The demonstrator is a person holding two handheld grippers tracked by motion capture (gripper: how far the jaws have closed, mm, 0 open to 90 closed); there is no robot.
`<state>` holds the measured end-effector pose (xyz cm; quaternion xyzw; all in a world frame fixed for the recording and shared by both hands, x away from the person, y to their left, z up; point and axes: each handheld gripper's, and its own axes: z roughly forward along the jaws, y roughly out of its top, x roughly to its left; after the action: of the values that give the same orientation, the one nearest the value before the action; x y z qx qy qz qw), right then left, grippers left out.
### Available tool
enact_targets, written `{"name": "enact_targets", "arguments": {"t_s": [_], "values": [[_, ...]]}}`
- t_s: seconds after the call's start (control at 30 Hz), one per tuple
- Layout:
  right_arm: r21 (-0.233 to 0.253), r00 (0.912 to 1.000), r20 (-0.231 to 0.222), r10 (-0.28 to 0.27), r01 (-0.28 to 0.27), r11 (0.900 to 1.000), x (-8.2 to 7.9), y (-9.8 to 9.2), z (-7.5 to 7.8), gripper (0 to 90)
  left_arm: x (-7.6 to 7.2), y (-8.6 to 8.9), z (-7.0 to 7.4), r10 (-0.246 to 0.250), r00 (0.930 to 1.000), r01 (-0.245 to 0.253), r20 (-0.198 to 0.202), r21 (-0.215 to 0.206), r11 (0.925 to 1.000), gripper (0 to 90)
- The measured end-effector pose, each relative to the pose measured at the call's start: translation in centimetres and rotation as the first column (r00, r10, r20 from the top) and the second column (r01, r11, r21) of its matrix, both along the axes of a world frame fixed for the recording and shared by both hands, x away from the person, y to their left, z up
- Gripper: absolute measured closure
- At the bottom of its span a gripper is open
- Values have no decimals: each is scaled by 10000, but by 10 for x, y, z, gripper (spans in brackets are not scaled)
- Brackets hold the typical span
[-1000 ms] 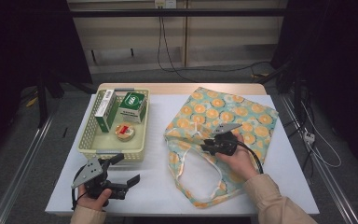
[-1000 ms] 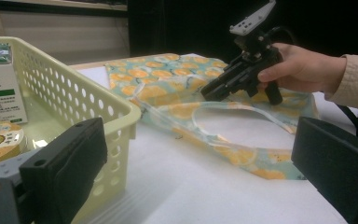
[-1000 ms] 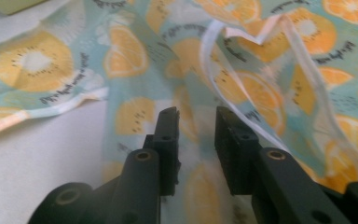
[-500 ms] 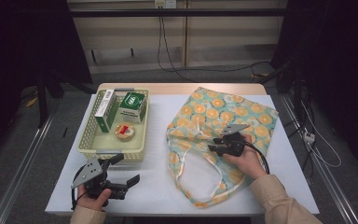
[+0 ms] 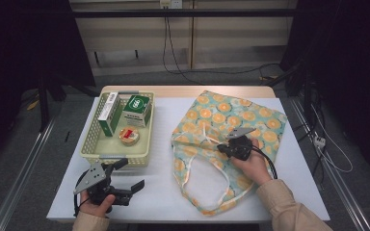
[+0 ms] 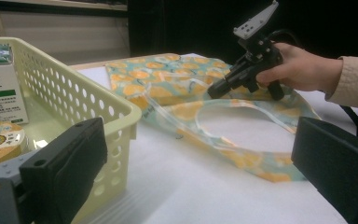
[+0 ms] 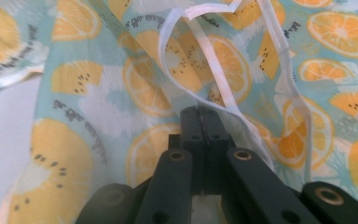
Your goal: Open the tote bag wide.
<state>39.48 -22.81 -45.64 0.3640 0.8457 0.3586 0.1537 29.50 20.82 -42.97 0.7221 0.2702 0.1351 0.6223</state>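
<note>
A fabric bag (image 5: 231, 120) printed with orange slices lies flat on the right half of the white table, its looped handles (image 5: 207, 168) pointing toward me. My right gripper (image 5: 222, 150) rests on the bag where the handles join it. Its jaws are pressed together (image 7: 200, 114) on the bag's pale edge strap (image 7: 214, 79), which drapes over the jaws. My left gripper (image 5: 129, 174) hovers low at the table's near left with its jaws wide apart (image 6: 200, 177) and nothing between them. The left gripper view looks across at the bag (image 6: 168, 74) and the right gripper (image 6: 213, 92).
A pale yellow perforated basket (image 5: 89, 144) stands at the left, just beyond the left gripper. It holds two green-and-white boxes (image 5: 137, 109) and a round tin (image 5: 129, 135). Bare white table (image 5: 159, 192) lies between the grippers. Cables hang behind the table.
The right gripper has shifted a little to the right on the bag, drawing the handle area with it. The left gripper has stayed still and open.
</note>
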Motion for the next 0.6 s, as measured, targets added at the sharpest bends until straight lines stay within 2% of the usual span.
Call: {"name": "enact_targets", "arguments": {"t_s": [0.1, 0.2, 0.27, 0.37, 0.43, 0.5, 0.6], "values": [[537, 9987, -270, 425, -410, 9977, -7, 5, 6, 900, 0, 0, 0, 12, 10000, -12, 9, 15, 10000, 30], [1344, 9969, -376, 686, -630, 9889, -13, 10, 18, 900, 0, -1, 0, -36, 10000, 35, 44, 26, 10000, 30], [1688, 9967, -347, 731, -662, 9834, -14, 10, 25, 900, -1, -2, 0, -48, 10000, 48, 18, 37, 10000, 30], [1987, 9992, -58, 383, -364, 9794, -8, 3, 34, 900, -1, -2, 1, -56, 10000, 56, 40, 6, 10000, 30], [1872, 9999, 142, 13, -40, 9823, -1, -5, 38, 900, 0, -2, 0, -52, 10000, 52, 25, -3, 10000, 30], [1936, 9994, 111, -330, 302, 9806, 7, -13, 36, 900, 0, -2, 0, -42, 10000, 42, -16, -26, 10000, 30], [1718, 9959, -97, -894, 897, 9810, 20, -24, 28, 900, 0, -1, 0, -49, 10000, 49, -10, -15, 10000, 30]]}}
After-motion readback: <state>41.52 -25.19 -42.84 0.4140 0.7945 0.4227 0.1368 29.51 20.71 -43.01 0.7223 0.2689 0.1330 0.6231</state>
